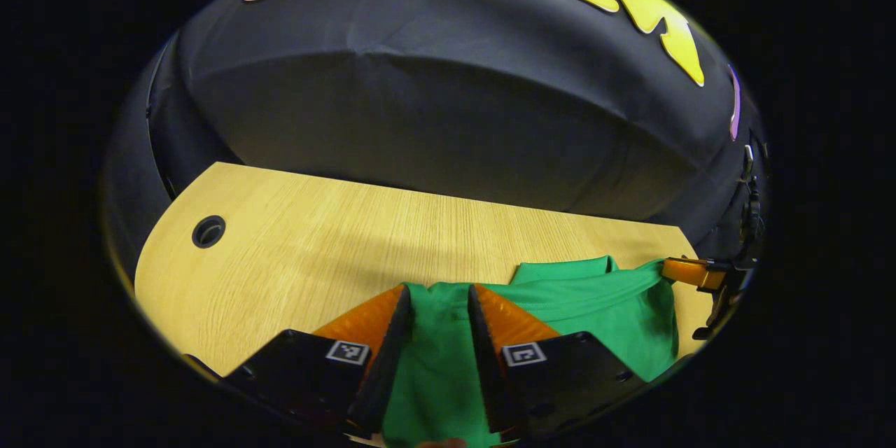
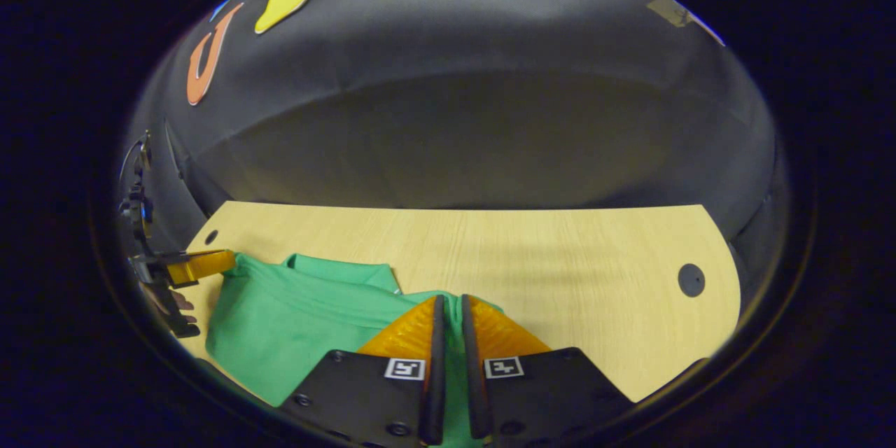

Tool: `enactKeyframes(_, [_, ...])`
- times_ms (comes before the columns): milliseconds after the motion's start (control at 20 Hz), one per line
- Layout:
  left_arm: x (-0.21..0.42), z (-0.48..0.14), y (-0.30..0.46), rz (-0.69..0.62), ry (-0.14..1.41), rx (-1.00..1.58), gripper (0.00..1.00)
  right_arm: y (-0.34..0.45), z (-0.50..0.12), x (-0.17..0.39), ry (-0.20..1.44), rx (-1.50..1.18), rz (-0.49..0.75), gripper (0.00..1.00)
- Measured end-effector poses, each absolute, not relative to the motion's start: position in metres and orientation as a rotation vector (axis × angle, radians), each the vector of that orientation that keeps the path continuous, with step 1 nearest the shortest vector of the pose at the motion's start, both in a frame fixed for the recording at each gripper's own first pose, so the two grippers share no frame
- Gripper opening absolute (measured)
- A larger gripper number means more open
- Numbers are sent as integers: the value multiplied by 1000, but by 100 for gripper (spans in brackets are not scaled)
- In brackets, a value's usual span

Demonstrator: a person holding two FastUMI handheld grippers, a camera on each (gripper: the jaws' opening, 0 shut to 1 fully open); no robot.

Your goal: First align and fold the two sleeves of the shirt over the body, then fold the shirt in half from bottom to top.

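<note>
A green shirt (image 1: 595, 294) lies folded on the wooden table (image 1: 315, 238), collar toward the back. In the left gripper view my left gripper (image 1: 437, 287) is shut on a thick fold of the shirt, and cloth fills the gap between its fingers. The right gripper (image 1: 689, 271) holds the shirt's edge at the far right. In the right gripper view my right gripper (image 2: 448, 297) is shut on a thin layer of the shirt (image 2: 294, 308). The left gripper (image 2: 203, 264) pulls the shirt's far left corner taut, with a hand (image 2: 178, 304) behind it.
The bare table (image 2: 560, 259) stretches right of the shirt, with a round cable hole (image 2: 691, 280) near its right end and another (image 1: 208, 231) near its left end. The black booth wall stands close behind the table's back edge.
</note>
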State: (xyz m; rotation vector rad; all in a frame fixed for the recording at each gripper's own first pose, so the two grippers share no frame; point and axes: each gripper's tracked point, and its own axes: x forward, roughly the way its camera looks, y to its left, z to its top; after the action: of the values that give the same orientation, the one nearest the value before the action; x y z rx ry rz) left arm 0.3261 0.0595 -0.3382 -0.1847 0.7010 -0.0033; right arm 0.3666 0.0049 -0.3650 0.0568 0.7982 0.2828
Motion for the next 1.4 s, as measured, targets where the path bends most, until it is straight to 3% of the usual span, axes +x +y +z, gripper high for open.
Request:
enactKeyframes(50, [324,-333,63,4,693,-182,52,-2,-361,371,779,63,269,24])
enactKeyframes(100, [321,-325,66,9,684,-182,68,-10,-355,373,763,66,250,36])
enactKeyframes(200, [316,-315,68,16,668,-178,100,-16,-343,372,736,81,236,48])
enactKeyframes(250, [312,-305,66,14,658,-176,100,-18,-337,371,723,77,233,58])
enactKeyframes(350, [302,-283,65,13,629,-156,100,-20,-312,355,684,49,226,67])
enactKeyframes(400, [299,-275,64,11,616,-147,100,-16,-299,347,663,39,226,88])
enactKeyframes(450, [294,-261,62,8,597,-141,100,-14,-286,340,644,29,225,77])
enactKeyframes(550, [285,-230,57,-1,553,-147,100,-14,-258,324,594,2,221,81])
enactKeyframes(600, [279,-213,55,-1,527,-149,100,-16,-243,316,562,-14,210,88])
enactKeyframes(700, [263,-178,52,0,472,-148,100,-15,-205,293,499,-29,202,90])
enactKeyframes(1050, [177,-48,47,37,267,-151,99,-16,-91,200,326,-9,191,92])
enactKeyframes(1400, [83,29,27,49,92,-108,98,-13,-21,93,186,5,180,91])
